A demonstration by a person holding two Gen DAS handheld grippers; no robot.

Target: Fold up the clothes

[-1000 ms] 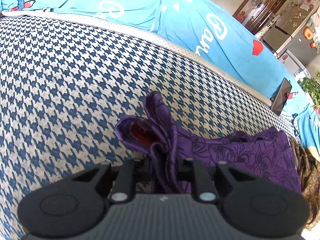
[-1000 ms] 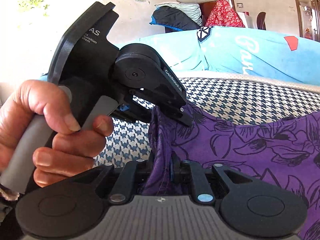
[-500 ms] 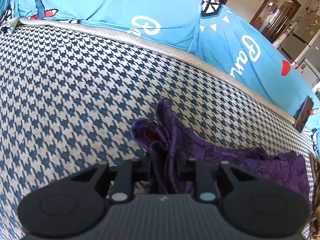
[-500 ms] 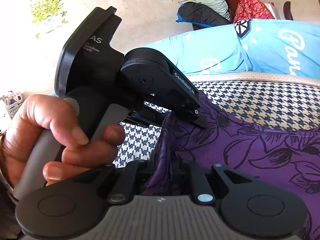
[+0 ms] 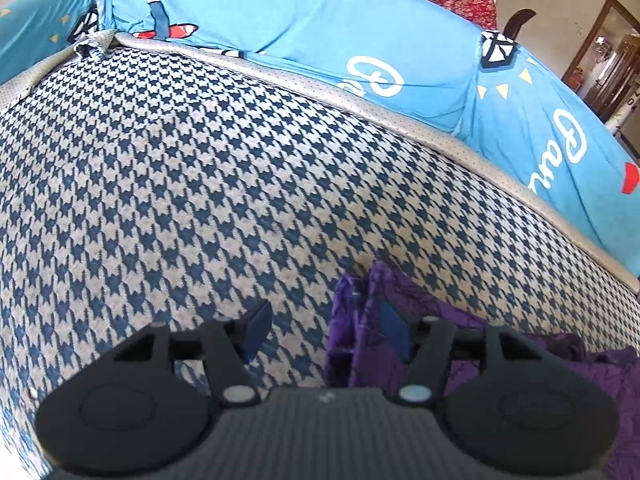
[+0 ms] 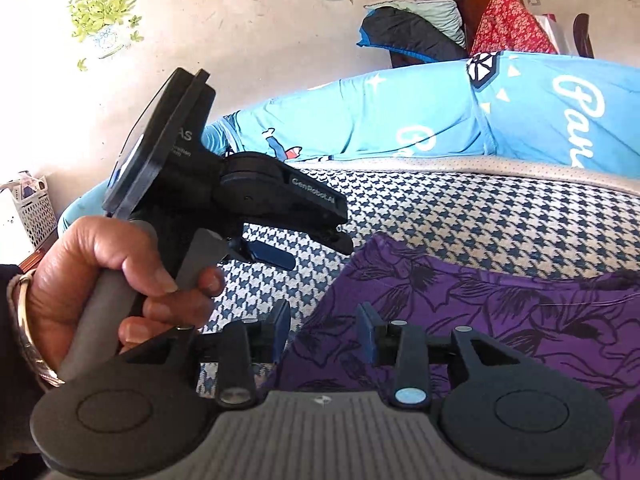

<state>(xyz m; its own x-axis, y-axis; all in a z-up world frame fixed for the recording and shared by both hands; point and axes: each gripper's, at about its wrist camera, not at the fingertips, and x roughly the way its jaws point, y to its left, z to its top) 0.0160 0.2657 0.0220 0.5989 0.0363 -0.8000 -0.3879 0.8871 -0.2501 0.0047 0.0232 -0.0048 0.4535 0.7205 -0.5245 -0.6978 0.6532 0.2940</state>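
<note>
A purple garment with black flower outlines lies on the blue-and-white houndstooth surface. In the left wrist view its bunched corner stands up against the inner face of the right finger. My left gripper is open, its blue pads apart, and holds nothing. My right gripper is also open, and the garment's left edge lies loose between its fingers. In the right wrist view the left gripper hangs open just left of the garment's corner, held by a person's hand.
Bright blue printed cushions run along the far edge of the houndstooth surface. A white basket stands at the far left by the wall. A red patterned cloth and dark bundle sit behind the cushions.
Both grippers were shut on the purple garment's corner; both have opened and let it go. The corner has dropped onto the surface and the left gripper has shifted left.
</note>
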